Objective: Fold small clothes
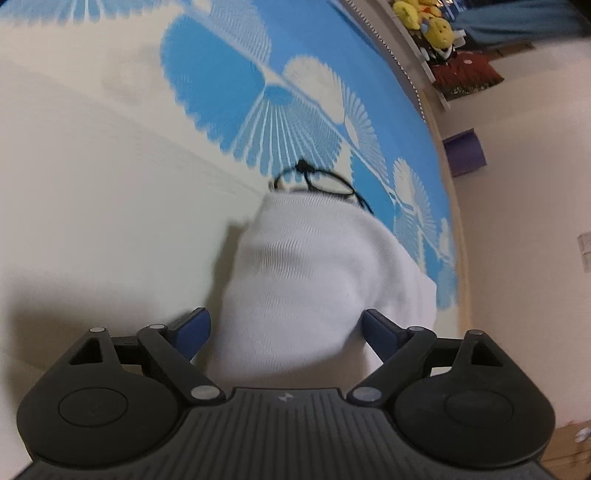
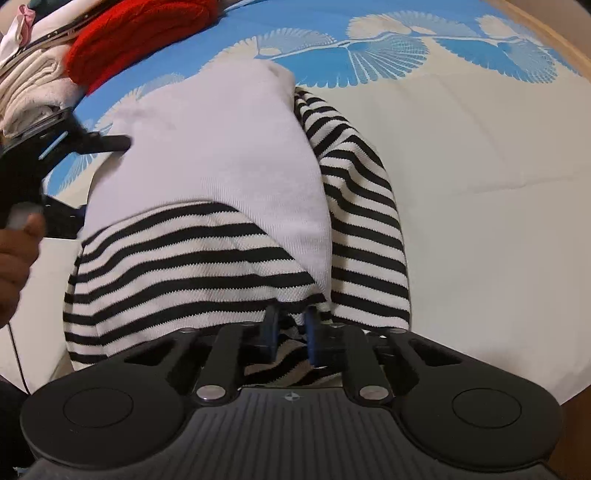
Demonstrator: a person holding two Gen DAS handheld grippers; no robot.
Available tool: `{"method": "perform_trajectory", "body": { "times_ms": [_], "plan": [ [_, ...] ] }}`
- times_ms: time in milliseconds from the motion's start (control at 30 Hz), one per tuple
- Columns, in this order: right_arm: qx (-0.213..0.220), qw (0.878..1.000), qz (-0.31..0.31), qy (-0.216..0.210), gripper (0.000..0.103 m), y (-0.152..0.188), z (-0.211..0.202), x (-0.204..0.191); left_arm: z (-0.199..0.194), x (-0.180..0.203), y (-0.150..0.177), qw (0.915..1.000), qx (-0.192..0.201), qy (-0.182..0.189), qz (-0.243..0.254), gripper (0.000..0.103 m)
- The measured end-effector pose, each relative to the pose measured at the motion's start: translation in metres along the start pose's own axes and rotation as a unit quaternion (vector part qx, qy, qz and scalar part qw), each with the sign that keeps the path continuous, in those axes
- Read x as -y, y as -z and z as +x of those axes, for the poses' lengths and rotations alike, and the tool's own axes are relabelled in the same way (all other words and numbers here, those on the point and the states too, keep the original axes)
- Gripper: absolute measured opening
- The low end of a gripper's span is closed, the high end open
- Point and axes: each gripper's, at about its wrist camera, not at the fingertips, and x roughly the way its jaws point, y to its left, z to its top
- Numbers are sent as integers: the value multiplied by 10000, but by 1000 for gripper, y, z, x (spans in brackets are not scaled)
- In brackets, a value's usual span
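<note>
A blue-and-cream patterned bedspread [image 2: 480,147] carries the work, with a pile of other clothes — a red knit [image 2: 133,33] among them — at its far left corner. On it lies the garment [image 2: 229,236], black-and-white striped with a white panel folded over the top, its long axis running away from the right gripper [image 2: 291,325]. That gripper sits at the near hem, fingers drawn close and pinching striped cloth. The left gripper [image 1: 286,332] is at the garment's left edge; its fingers stand wide with white fabric bulging between them — probably not clamped, though blur makes contact hard to judge. The fold likely turns on the right-hand hem
</note>
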Motion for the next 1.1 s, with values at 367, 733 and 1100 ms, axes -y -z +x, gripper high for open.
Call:
{"method": "perform_trajectory", "body": {
  "times_ms": [367, 733, 1100],
  "plan": [
    [466, 9988, -160, -8, 4, -8, 3, -66, -66, 52, -42, 9874, 581, -237, 1452, 44],
    [628, 9946, -357, -740, 3, -12, 13, -151, -170, 8, -76, 9695, 1257, -1399, 1569, 63],
    [588, 9975, -229, -308, 3, -35, 43, -143, -106, -27, 33, 9323, 186, -2501, 2606, 53]
  ]
}}
